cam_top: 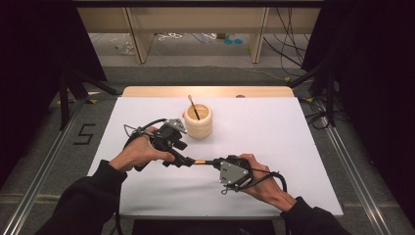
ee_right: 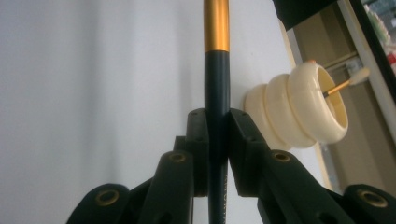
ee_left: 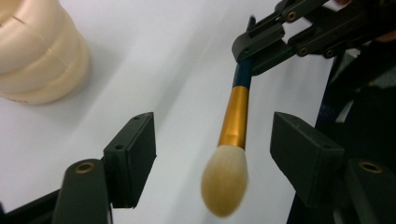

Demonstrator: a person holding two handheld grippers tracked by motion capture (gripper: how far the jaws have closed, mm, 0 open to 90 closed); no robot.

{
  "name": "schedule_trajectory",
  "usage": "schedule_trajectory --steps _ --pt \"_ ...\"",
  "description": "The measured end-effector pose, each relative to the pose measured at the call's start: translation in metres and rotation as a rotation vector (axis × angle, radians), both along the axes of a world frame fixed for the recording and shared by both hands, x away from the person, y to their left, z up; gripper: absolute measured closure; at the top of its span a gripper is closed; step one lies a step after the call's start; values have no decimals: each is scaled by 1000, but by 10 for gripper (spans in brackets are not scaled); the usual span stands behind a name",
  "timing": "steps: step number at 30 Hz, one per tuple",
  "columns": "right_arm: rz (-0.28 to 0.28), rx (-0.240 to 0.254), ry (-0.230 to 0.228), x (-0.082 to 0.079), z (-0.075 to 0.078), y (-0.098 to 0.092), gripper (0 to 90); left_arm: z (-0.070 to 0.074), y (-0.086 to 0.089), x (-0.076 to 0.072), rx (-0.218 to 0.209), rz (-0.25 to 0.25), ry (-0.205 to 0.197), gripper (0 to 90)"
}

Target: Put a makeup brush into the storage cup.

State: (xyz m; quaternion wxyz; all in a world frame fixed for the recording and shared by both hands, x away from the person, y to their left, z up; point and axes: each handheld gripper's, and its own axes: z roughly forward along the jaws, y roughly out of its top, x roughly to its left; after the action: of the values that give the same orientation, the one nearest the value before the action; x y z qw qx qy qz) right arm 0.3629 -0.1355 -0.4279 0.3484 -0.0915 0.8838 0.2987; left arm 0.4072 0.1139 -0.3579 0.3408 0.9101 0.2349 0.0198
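Observation:
A makeup brush [cam_top: 199, 162] with a dark blue handle, a gold ferrule and a cream head [ee_left: 225, 184] hangs level above the white table [cam_top: 274, 132]. My right gripper [cam_top: 215, 162] is shut on its dark handle [ee_right: 216, 79], the pads pressing on both sides. The left gripper [ee_left: 215, 140] stands open around the brush's head end, its pads [ee_left: 135, 154] apart from the ferrule [ee_left: 236, 116] and the bristles. In the left gripper view the right gripper [ee_left: 254, 44] clamps the handle farther off. A cream ribbed holder [cam_top: 198, 122] stands behind both, with a second brush [cam_top: 194, 107] in it.
The holder [ee_right: 299, 112] stands just behind the left hand, near the table's far middle, the second brush [ee_right: 345, 84] leaning out of it. Bare white surface lies to the right and along the front edge. Cables trail from both grippers toward the person.

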Motion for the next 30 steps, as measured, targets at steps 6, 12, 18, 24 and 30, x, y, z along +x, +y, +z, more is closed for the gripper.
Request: schedule_trajectory --steps 6,12,18,24,30 --pt "-99 174 168 10 0 -13 793 1 9 -5 -116 88 -85 261" --pt "-145 290 227 16 5 -22 793 -3 15 -9 -210 139 -138 239" --pt "-174 387 262 21 9 -29 793 -9 14 -14 -302 159 -179 231" --pt "-182 497 289 23 13 -33 793 -15 10 -20 -378 171 -206 228" --pt "-181 571 329 24 13 -31 793 -23 7 -23 -450 187 -221 239"
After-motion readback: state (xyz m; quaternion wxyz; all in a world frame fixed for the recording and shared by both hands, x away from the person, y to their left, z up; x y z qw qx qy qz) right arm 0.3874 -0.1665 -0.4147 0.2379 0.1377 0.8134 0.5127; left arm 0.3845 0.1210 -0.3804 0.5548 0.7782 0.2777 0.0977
